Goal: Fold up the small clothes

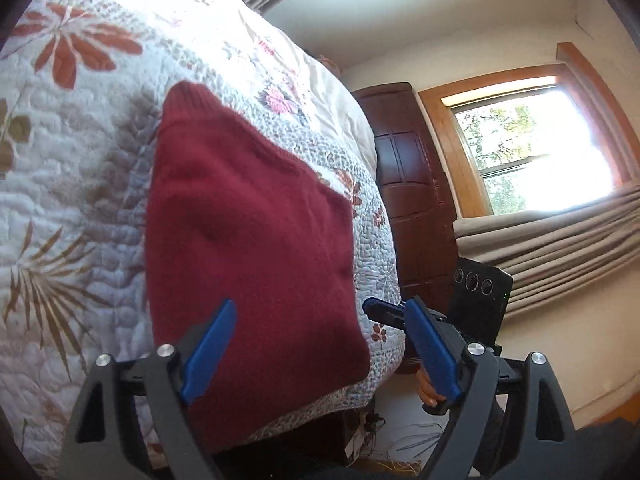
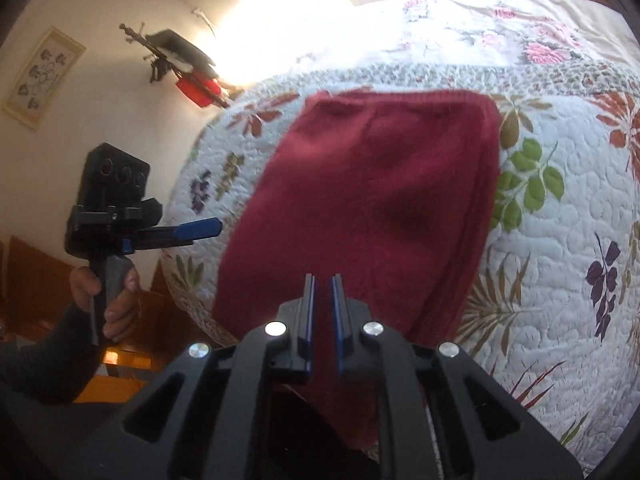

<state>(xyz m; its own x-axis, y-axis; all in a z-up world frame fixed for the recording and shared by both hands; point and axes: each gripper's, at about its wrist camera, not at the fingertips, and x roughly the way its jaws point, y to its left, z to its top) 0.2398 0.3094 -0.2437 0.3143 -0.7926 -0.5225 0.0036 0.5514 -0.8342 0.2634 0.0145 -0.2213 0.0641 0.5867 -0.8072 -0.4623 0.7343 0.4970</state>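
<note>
Left wrist view first: no brand, label or readable writing anywhere in sight. The red knitted garment (image 1: 256, 248) lies folded into a flat, roughly rectangular shape on the bed, on top of a quilt (image 1: 80, 184) stitched with orange flowers, brown fronds and pink blooms. The knit is deep red, with a ribbed band along its far edge, and its near corner hangs just past the edge of the bed. The left gripper (image 1: 320, 344) hovers over that near end with its blue fingers spread wide and nothing between them. Beyond its right-hand finger, the right gripper (image 1: 386, 312) shows off the side of the bed.

Right wrist view: the same red garment (image 2: 368, 200) shows stacked layers down its right edge. The right gripper (image 2: 322, 280) sits above the near edge with its blue pads almost together, a narrow gap left, holding nothing. Off to the left, a hand (image 2: 106, 300) holds the left gripper (image 2: 200, 228) by its handle beside the bed. A framed picture (image 2: 44, 76) hangs on the wall; its marks are too small to read.
</note>
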